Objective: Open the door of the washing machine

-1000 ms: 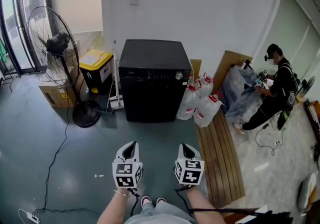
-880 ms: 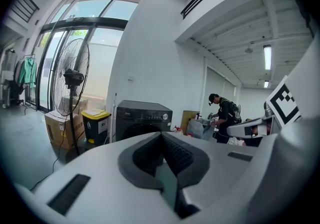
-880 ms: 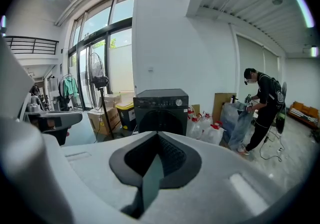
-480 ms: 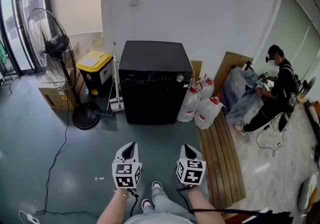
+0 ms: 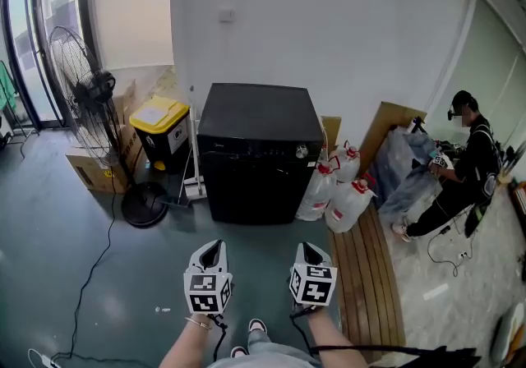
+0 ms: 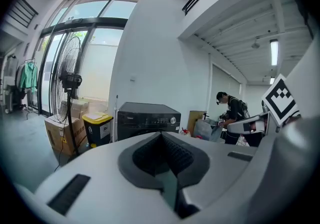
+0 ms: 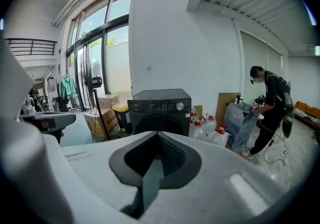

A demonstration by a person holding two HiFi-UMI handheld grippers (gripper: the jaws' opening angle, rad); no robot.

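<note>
Head view shows the black washing machine (image 5: pixel 259 132) standing against the white wall, with its front door (image 5: pixel 251 190) closed. The left gripper (image 5: pixel 213 250) and right gripper (image 5: pixel 307 251) are held side by side above the floor, well apart from the machine and pointing toward it. Each gripper's jaws are together, with nothing between them. A yellow-lidded bin (image 5: pixel 160 124) stands just left of the machine. Water jugs (image 5: pixel 345 198) stand just to its right.

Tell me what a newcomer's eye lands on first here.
The black washing machine against the white wall, dead centre, door shut. In the foreground, the left gripper and right gripper point at it, both shut and empty. A person is at far right; a big fan stands left.
</note>
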